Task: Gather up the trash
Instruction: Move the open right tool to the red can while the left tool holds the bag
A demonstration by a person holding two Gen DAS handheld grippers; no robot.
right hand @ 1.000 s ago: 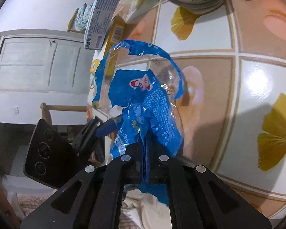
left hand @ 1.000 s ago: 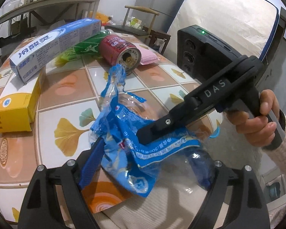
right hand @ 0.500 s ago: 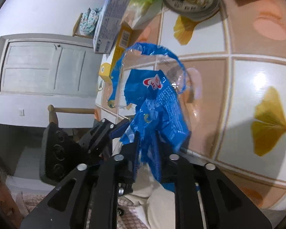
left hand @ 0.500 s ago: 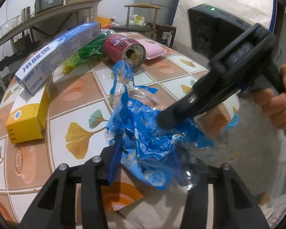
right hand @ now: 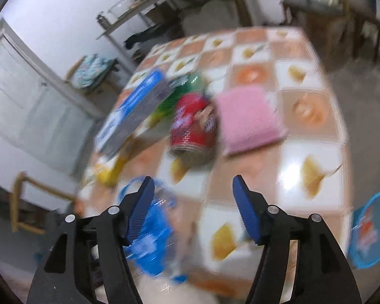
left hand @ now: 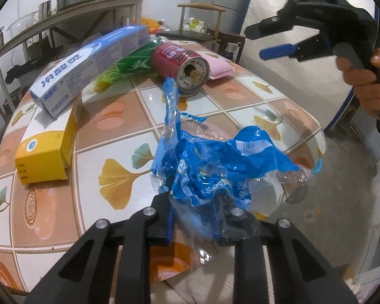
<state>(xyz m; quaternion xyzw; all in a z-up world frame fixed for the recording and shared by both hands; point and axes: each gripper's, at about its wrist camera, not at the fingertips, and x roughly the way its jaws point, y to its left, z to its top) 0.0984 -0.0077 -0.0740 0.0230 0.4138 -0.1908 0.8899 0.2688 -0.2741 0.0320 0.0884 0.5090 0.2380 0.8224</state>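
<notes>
A crumpled blue and clear plastic wrapper (left hand: 215,167) hangs over the near edge of the tiled table (left hand: 243,101). My left gripper (left hand: 193,202) is closing its jaws, and the bunched lower end of the wrapper is pinched between them. My right gripper (left hand: 259,41) is lifted up at the right, held by a hand (left hand: 364,76). In the blurred right wrist view the right gripper (right hand: 193,179) has its jaws opening with nothing between them, and the wrapper (right hand: 152,235) lies below its left finger.
A red can (left hand: 179,63) lies on its side mid-table, beside a blue-white toothpaste box (left hand: 88,65), a yellow box (left hand: 45,147), a green packet (left hand: 134,60) and a pink packet (right hand: 248,116). A blue basket (right hand: 367,230) sits low beyond the table's right edge.
The right gripper let go of the wrapper, opened and rose away to the upper right. The left gripper's jaws came together on the wrapper's lower end.
</notes>
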